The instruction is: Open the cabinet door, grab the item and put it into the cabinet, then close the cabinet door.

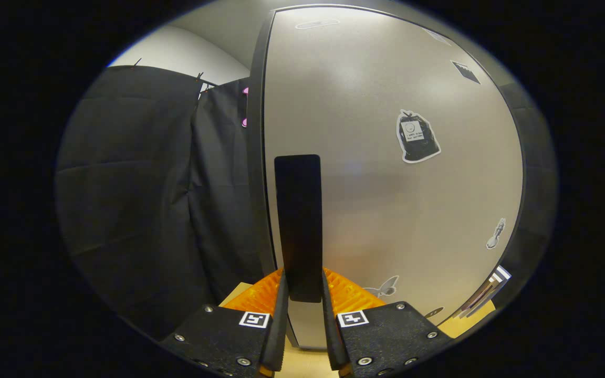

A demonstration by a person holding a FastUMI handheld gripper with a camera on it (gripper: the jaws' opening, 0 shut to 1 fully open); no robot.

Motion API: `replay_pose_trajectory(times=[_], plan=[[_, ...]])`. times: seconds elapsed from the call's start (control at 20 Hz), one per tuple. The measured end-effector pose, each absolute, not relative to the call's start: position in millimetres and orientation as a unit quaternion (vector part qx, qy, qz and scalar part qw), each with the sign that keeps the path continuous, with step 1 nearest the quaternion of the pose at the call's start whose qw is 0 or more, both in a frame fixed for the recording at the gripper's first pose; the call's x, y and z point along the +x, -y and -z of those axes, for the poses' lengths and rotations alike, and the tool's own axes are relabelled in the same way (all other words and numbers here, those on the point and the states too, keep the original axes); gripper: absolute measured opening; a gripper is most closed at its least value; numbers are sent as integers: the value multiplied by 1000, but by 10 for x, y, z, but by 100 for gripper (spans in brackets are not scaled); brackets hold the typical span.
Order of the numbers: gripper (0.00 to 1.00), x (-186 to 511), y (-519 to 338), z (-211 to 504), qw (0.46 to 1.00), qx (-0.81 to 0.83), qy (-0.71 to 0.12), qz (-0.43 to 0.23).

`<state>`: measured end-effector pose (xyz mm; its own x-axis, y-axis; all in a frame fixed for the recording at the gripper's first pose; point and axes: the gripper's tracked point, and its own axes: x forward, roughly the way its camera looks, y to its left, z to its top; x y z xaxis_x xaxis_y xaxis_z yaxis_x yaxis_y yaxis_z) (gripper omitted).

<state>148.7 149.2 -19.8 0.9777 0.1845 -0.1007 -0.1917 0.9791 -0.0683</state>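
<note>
A recording booth: black cloth wall (139, 199) clipped up beside a sticker-dotted grey cabinet door (386, 157).

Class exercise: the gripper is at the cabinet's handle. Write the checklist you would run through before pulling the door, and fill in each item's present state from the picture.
1. Black handle sits between the fingers of the gripper: ok.
2. Both fingers press on the handle: ok, as they flank its lower end closely with no visible gap.
3. Grip is on the handle, not on the cabinet door panel: ok.
4. Door is shut at present: cannot tell, though its edge seems to lie flush with the dark frame.
5. Room for the door to swing past the black cloth: cannot tell.
6. Item to stow within reach: cannot tell.
</note>
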Motion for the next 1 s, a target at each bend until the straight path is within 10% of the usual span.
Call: replay_pose_trajectory(times=[1.0], plan=[[29, 148, -1043, 235, 985, -47, -49, -159]])
